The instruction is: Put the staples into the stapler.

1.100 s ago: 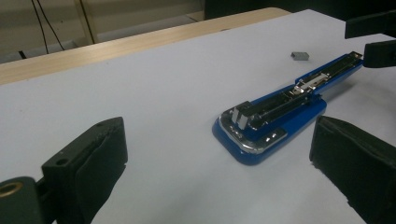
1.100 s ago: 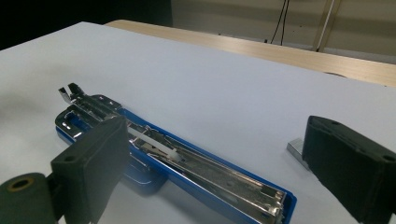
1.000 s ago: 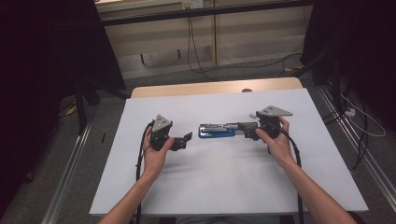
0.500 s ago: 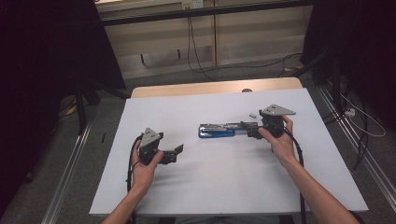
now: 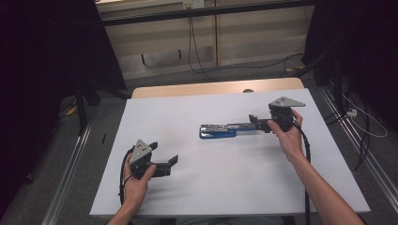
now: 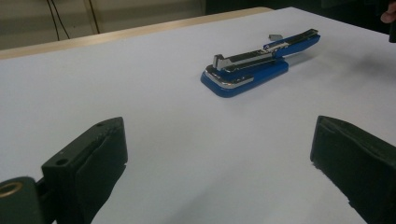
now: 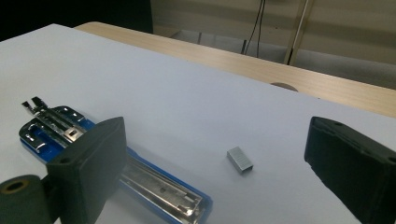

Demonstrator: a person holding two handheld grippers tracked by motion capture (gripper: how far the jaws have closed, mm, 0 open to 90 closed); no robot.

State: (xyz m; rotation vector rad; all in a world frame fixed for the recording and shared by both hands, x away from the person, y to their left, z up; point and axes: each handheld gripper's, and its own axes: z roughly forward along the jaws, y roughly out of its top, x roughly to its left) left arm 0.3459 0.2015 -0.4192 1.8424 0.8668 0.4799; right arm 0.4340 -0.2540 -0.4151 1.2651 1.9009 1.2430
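- Beside the stapler [image 5: 224, 130], lying opened mid-table, my right gripper [image 5: 257, 121] gapes empty near a staple block [image 7: 240, 160].
- Left gripper [image 5: 170, 161] has retreated from the stapler, wide open, holding nothing; loading falls to the right.

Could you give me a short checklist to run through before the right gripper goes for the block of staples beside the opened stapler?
1. Right gripper open: ok, jaws wide apart.
2. Block of staples free on the table: ok, apart from the stapler.
3. Block between the jaws' line: ok in the right gripper view.
4. Stapler open, rail exposed: ok.
5. Left gripper out of the way: ok, open, near the table's front.
6. Staples already in the rail: cannot tell.
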